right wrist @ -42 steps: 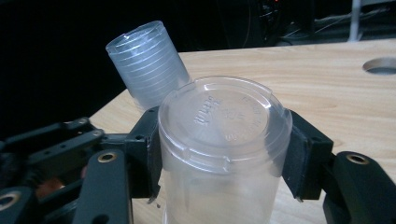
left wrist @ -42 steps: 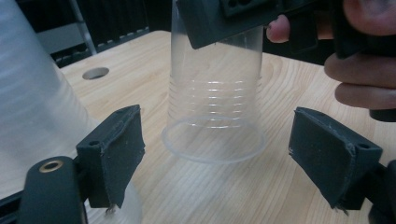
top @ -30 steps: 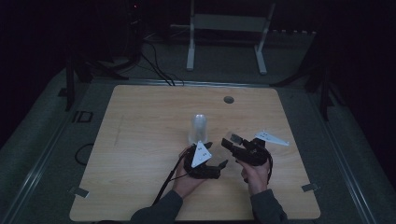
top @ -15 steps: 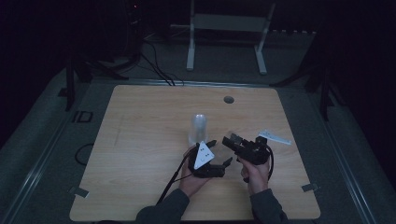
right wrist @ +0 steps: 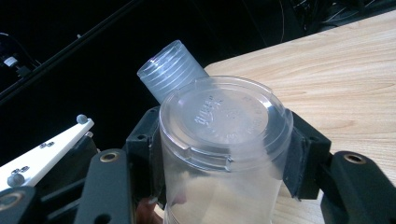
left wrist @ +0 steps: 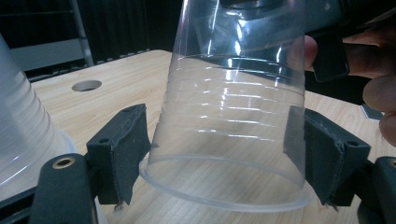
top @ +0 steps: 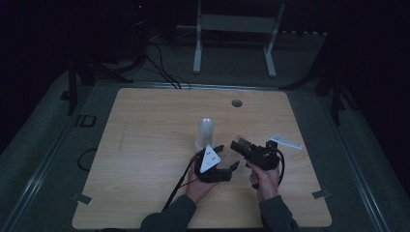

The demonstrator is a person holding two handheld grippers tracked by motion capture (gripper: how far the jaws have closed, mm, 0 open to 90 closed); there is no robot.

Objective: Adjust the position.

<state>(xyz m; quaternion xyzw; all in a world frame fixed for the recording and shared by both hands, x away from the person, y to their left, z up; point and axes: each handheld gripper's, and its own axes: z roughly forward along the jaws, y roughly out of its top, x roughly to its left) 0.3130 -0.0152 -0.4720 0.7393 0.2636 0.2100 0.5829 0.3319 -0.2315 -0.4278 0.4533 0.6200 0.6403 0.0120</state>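
The light wooden table (top: 145,145) with a round hole (top: 237,103) at 12 o'clock stands in a dark room. Both the left gripper (top: 220,166), whose jaws have just been closing, and the right gripper (top: 240,145) press on the clear plastic cup (left wrist: 233,116).

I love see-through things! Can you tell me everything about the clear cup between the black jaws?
The clear cup is thin, see-through plastic with ridged rings round its wall, a rolled rim and a flat base with raised letters. It is held over the table. The right gripper is clamped on its base end. The left gripper has just been closing around its rim end.
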